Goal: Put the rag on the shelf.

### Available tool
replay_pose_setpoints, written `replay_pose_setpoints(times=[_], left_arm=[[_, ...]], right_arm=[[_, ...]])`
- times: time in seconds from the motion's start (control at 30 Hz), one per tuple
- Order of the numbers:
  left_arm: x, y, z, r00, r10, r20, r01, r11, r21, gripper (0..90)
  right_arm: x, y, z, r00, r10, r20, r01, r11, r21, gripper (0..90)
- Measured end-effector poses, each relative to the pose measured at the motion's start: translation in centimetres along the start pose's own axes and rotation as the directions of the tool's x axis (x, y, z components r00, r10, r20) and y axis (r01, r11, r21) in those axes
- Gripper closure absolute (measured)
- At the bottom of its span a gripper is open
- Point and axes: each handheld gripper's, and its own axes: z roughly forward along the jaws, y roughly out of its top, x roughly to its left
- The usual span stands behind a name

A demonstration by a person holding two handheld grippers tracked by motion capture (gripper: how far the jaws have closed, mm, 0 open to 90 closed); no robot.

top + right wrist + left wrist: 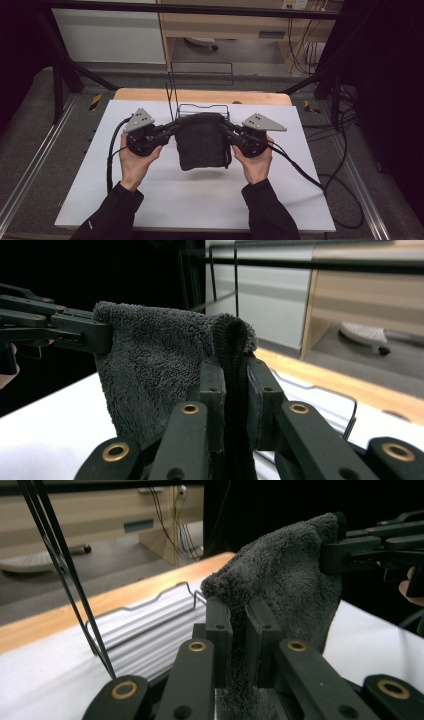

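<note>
Two grippers lift one dark towel (202, 141) above the white table (150, 200). High view: left gripper (170, 129) and right gripper (226, 129) clamp its upper corners; it hangs limp, likely light and soft. Left gripper view: jaws pinch terry pile. Right gripper view: jaws clamp a folded edge; corners seem the best hold

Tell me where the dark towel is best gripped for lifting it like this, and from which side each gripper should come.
Grip the dark towel at its two top corners, each gripper coming in level from its own side. The left gripper and right gripper are each shut on a bunched corner, so the cloth hangs evenly between them, in front of the wire rack.
</note>
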Motion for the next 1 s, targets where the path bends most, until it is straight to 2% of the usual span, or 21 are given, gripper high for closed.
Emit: replay_pose_setpoints(times=[0.27, 0.47, 0.7, 1.0], left_arm=[[0.2, 2.7, -0.3, 0.9995, 0.012, -0.03, -0.015, 0.9963, -0.085, 81.8], [0.5, 4.2, -0.4, 0.999, 0.013, -0.042, -0.018, 0.9928, -0.119, 81.8], [0.8, 6.3, -0.5, 0.9982, 0.016, -0.058, -0.026, 0.9862, -0.163, 81.9], [1.2, 9.0, -0.4, 0.9966, 0.028, -0.078, -0.044, 0.9762, -0.212, 81.9]], right_arm=[[0.2, 2.4, -0.2, 0.9995, -0.021, 0.024, 0.023, 0.996, -0.089, 80.3], [0.3, 3.8, -0.2, 0.9984, -0.039, 0.042, 0.044, 0.991, -0.127, 80.3], [0.3, 6.0, 0.0, 0.9966, -0.049, 0.066, 0.06, 0.981, -0.186, 80.3], [0.1, 8.7, 0.2, 0.9935, -0.063, 0.095, 0.084, 0.968, -0.237, 80.4]])
